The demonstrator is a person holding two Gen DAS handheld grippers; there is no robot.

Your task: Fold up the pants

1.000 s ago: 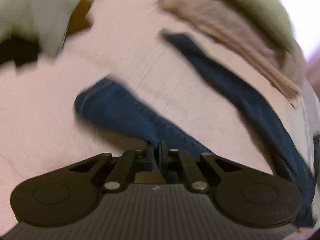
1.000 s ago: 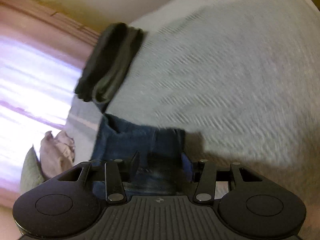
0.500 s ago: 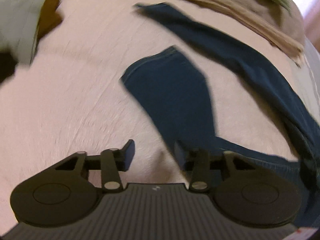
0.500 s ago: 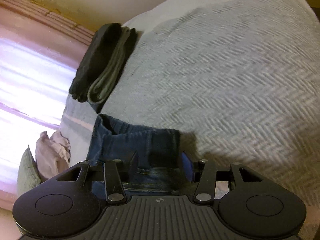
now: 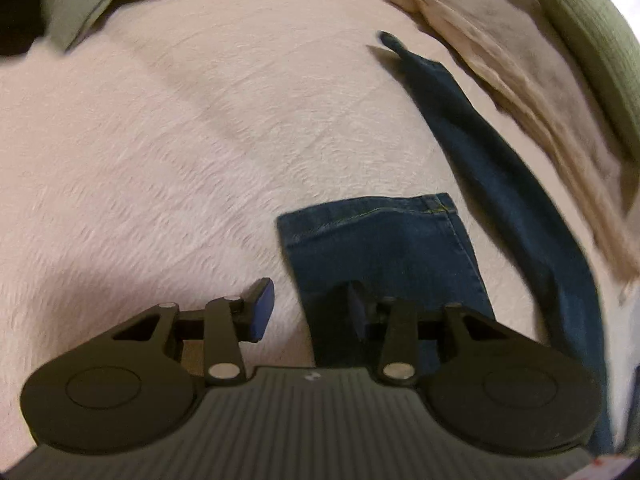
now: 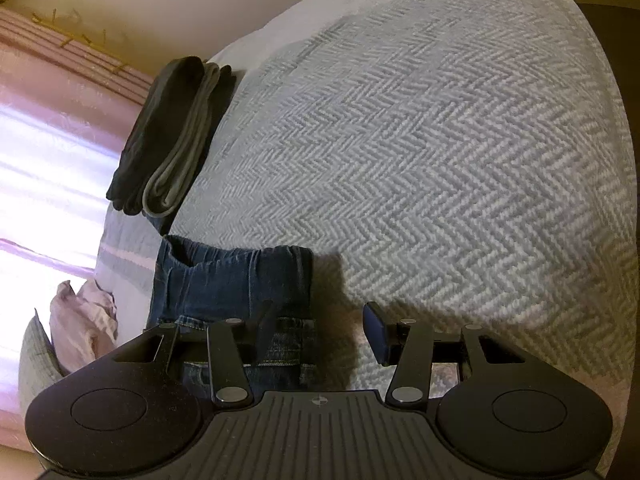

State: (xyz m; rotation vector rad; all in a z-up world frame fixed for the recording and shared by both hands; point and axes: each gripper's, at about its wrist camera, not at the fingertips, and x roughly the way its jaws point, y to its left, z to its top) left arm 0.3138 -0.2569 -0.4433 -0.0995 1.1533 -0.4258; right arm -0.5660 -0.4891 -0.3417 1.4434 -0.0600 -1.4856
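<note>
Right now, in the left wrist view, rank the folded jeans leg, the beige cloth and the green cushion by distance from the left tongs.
1. Folded jeans leg: just ahead of the left tongs.
2. Beige cloth: upper right.
3. Green cushion: beyond the cloth, far right corner.

In the left wrist view the jeans (image 5: 384,248) lie on the bed (image 5: 160,160), one leg end just ahead of the left claw (image 5: 308,308), whose right finger is over the cloth and whose left finger is over bare bedspread. The other leg runs away to the upper right, beside a crumpled cloth (image 5: 520,92) with a cushion (image 5: 592,40) behind it. In the right wrist view the waistband lies ahead of the right claw (image 6: 320,328), mostly to its left; a stack of folded clothes (image 6: 172,140) sits farther back, left.
</note>
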